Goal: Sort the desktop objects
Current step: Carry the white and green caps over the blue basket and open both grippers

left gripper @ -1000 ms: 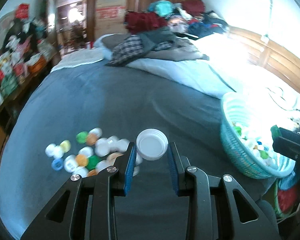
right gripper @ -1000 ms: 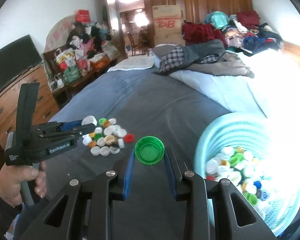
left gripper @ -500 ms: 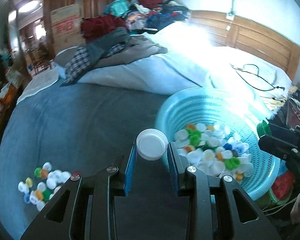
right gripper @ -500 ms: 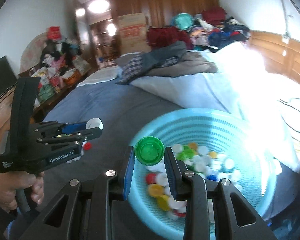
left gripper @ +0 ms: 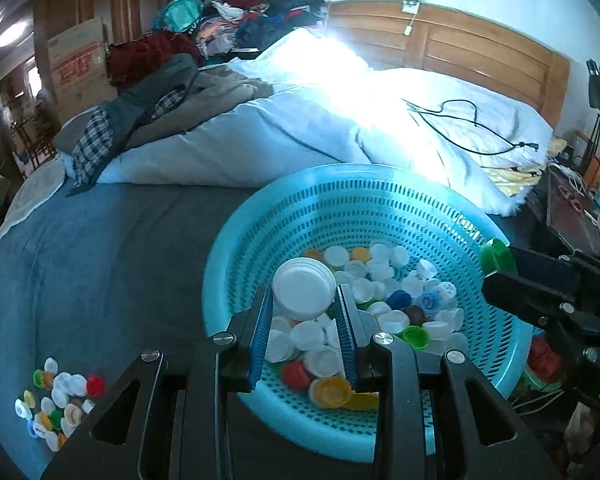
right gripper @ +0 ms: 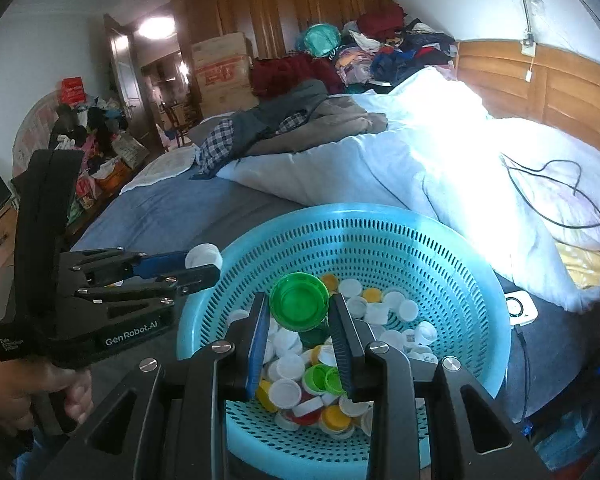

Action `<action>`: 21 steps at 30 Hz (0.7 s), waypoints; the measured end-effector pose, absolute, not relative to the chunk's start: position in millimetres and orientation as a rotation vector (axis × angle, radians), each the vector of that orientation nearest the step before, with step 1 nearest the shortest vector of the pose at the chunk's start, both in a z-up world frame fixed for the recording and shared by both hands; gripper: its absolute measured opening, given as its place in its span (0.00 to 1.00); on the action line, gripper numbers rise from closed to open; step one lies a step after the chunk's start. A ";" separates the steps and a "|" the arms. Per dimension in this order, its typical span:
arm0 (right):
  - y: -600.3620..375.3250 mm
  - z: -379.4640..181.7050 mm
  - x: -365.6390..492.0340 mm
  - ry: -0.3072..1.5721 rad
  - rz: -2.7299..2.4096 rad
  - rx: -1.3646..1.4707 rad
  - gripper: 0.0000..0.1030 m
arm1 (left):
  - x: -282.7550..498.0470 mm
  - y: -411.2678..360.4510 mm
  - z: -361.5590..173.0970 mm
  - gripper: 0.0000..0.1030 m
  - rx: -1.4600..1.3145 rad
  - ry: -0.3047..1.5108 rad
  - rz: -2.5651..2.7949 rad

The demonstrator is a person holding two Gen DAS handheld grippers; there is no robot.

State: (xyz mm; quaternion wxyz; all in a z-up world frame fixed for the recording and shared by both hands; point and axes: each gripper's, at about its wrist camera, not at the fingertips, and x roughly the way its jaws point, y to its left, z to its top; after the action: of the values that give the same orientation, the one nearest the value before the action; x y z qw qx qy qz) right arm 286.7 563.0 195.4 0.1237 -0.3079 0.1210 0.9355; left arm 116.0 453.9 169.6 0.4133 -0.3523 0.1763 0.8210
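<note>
My left gripper (left gripper: 304,300) is shut on a white bottle cap (left gripper: 303,289) and hangs over the turquoise slotted basket (left gripper: 340,200), which holds several caps in white, yellow, green, blue and red. My right gripper (right gripper: 298,308) is shut on a green bottle cap (right gripper: 299,300) above the same basket (right gripper: 380,236). In the right wrist view the left gripper (right gripper: 204,266) shows at the basket's left rim with its white cap (right gripper: 203,256). In the left wrist view the right gripper's green cap (left gripper: 494,255) sits over the basket's right rim.
A pile of loose caps (left gripper: 56,400) lies on the blue-grey bedspread (left gripper: 100,260) at lower left. A white duvet (left gripper: 340,128) with a black cable (left gripper: 476,128) and heaped clothes (left gripper: 160,96) lies behind the basket. A hand (right gripper: 28,396) holds the left gripper's handle.
Both grippers swung right from the cap pile to above the basket, each keeping its cap. The basket now fills the lower centre of both views.
</note>
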 end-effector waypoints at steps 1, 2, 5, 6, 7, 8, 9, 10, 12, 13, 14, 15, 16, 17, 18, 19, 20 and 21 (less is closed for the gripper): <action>564.0 194.7 288.3 0.356 2.726 -0.897 0.32 | 117.8 456.3 169.8 0.26 -0.884 0.446 2.060; 563.9 193.8 288.9 0.359 2.724 -0.898 0.32 | 119.4 457.9 169.3 0.26 -0.883 0.449 2.058; 564.7 191.2 289.7 0.363 2.721 -0.902 0.32 | 120.0 461.5 167.9 0.26 -0.884 0.455 2.055; 564.5 190.5 289.0 0.365 2.720 -0.903 0.32 | 120.0 461.7 167.5 0.26 -0.885 0.456 2.055; 564.6 189.6 289.2 0.368 2.720 -0.904 0.32 | 120.1 461.4 167.1 0.26 -0.886 0.456 2.055; 563.2 188.8 289.8 0.370 2.720 -0.906 0.32 | 120.1 462.2 166.4 0.26 -0.889 0.459 2.053; 563.4 188.0 289.9 0.372 2.720 -0.907 0.32 | 120.1 462.7 165.9 0.26 -0.890 0.460 2.053; 564.4 186.8 289.7 0.373 2.720 -0.909 0.32 | 120.1 462.7 165.5 0.26 -0.891 0.460 2.053; 563.8 185.7 290.3 0.376 2.720 -0.910 0.32 | 120.2 463.2 165.1 0.26 -0.894 0.458 2.053; 563.5 185.5 290.5 0.375 2.720 -0.910 0.32 | 120.6 463.6 165.3 0.26 -0.893 0.457 2.053; 563.4 185.6 290.5 0.374 2.720 -0.909 0.32 | 120.5 463.9 165.9 0.26 -0.892 0.457 2.052; 563.4 185.7 290.7 0.374 2.720 -0.907 0.32 | 120.8 463.9 166.3 0.26 -0.891 0.455 2.052; 564.1 185.5 290.3 0.373 2.720 -0.907 0.32 | 121.2 463.8 166.5 0.26 -0.891 0.454 2.051; 563.9 185.4 290.3 0.371 2.720 -0.906 0.32 | 121.4 463.8 166.3 0.26 -0.890 0.453 2.050; 563.5 185.5 290.5 0.369 2.719 -0.904 0.32 | 121.8 463.7 166.4 0.26 -0.889 0.453 2.050; 563.5 185.4 290.5 0.368 2.720 -0.904 0.32 | 121.7 462.9 166.7 0.26 -0.888 0.451 2.050; 563.1 185.5 290.3 0.365 2.720 -0.906 0.32 | 121.4 461.8 167.1 0.27 -0.886 0.445 2.049; 562.5 185.4 289.8 0.360 2.718 -0.910 0.32 | 120.5 460.7 166.9 0.33 -0.890 0.442 2.047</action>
State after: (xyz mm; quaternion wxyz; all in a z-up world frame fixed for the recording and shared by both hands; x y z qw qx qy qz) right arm 289.8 562.5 185.4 0.1260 -0.3123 0.1235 0.9334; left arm 120.5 460.7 166.9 0.4198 -0.3551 0.1763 0.8165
